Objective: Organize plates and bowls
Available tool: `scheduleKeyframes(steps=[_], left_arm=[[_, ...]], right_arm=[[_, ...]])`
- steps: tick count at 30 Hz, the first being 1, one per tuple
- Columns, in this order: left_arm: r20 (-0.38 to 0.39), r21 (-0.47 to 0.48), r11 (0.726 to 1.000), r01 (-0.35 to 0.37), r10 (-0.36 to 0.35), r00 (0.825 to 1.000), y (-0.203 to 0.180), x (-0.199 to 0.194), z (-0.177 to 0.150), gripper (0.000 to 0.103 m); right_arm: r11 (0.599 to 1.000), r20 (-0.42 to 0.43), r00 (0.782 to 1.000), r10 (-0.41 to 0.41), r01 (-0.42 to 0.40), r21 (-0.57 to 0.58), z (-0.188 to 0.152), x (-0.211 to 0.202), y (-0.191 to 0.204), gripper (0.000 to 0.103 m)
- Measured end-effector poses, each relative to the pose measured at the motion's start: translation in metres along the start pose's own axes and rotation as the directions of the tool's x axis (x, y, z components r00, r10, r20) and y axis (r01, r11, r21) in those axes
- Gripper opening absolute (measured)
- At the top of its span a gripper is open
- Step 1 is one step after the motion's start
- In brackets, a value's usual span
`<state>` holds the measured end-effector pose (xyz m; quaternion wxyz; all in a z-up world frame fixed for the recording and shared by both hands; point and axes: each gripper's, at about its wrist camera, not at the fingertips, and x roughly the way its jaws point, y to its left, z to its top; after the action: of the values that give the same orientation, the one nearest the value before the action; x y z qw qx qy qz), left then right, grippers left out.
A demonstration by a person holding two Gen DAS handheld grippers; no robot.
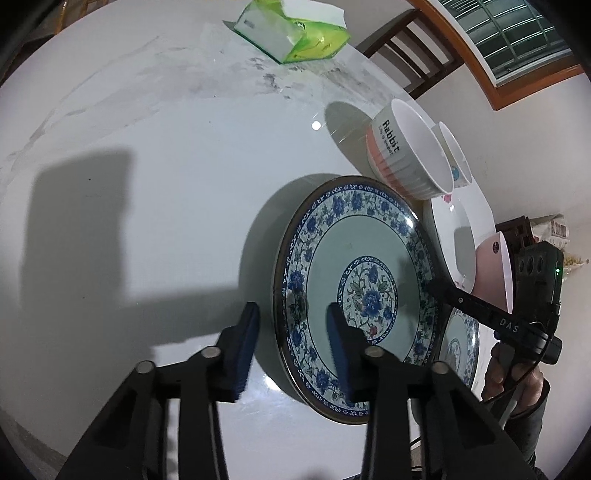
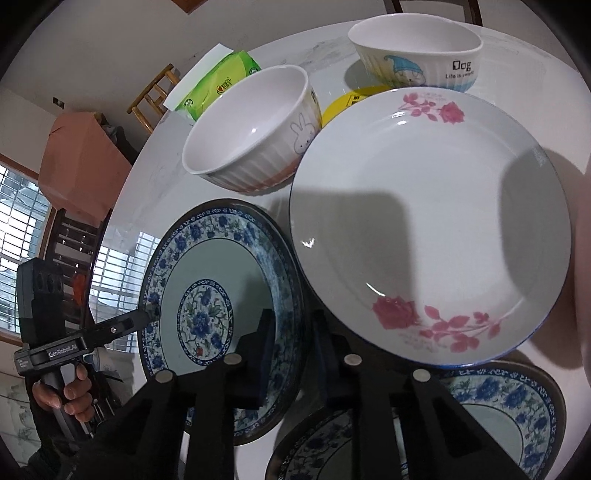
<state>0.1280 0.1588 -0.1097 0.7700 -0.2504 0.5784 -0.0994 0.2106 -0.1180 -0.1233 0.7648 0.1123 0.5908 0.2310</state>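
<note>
A blue floral plate (image 1: 354, 295) (image 2: 221, 310) is lifted off the white table, tilted. My left gripper (image 1: 291, 343) straddles its left rim with the jaws apart, one finger under, one over. My right gripper (image 2: 291, 347) straddles the opposite rim, and it shows in the left wrist view (image 1: 436, 286). A second blue floral plate (image 2: 480, 417) lies on the table below. A white plate with pink roses (image 2: 428, 229) sits beside it. A Rabbit bowl (image 1: 406, 147) (image 2: 255, 133) and a Dog bowl (image 2: 417, 51) stand behind.
A green tissue pack (image 1: 295, 33) lies at the far side of the round table (image 1: 147, 184). A pink bowl (image 1: 495, 266) sits at the right edge. A yellow disc (image 2: 347, 103) lies between the bowls. Wooden chairs (image 1: 410, 48) stand around.
</note>
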Motion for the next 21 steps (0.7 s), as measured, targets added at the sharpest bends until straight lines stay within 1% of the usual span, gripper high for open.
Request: scheduleKeyframes(steps=[2,3,4,6,8,11,14,21], left_arm=[[-0.007,0.008,1.000,0.004,-0.004,1.000,-0.001,0.003,0.000,0.021],[-0.008,0.012,1.000,0.000,0.000,1.000,-0.002,0.004,0.000,0.021],[-0.004,0.023,1.000,-0.015,0.015,1.000,-0.003,0.004,0.000,0.020],[-0.002,0.039,0.999,-0.034,0.034,0.999,-0.005,0.004,0.000,0.013],[0.000,0.050,0.998,-0.045,0.045,0.999,-0.004,0.003,-0.001,0.014],[0.002,0.050,0.998,-0.039,0.039,0.999,-0.001,-0.003,-0.003,0.014],[0.010,0.057,0.997,-0.049,0.048,0.999,0.000,-0.012,-0.007,0.014],[0.039,0.083,0.992,-0.098,0.095,0.995,0.008,-0.041,-0.016,0.015]], right_arm=[[1.000,-0.009,1.000,0.001,-0.001,0.002,0.000,0.003,-0.002,0.015],[1.000,-0.007,1.000,0.008,-0.008,0.005,0.001,0.002,-0.003,0.015],[1.000,-0.006,1.000,0.008,-0.008,0.003,0.001,0.001,-0.003,0.015],[1.000,0.002,1.000,-0.006,0.006,0.003,0.000,0.000,-0.002,0.015],[1.000,0.009,1.000,-0.013,0.013,0.004,-0.004,0.002,0.003,0.015],[1.000,0.023,1.000,-0.018,0.018,-0.003,-0.007,-0.003,0.010,0.015],[1.000,0.033,0.999,-0.026,0.027,-0.004,-0.013,-0.009,0.018,0.015],[1.000,0.046,0.999,-0.008,0.008,0.003,-0.033,-0.013,0.042,0.015]])
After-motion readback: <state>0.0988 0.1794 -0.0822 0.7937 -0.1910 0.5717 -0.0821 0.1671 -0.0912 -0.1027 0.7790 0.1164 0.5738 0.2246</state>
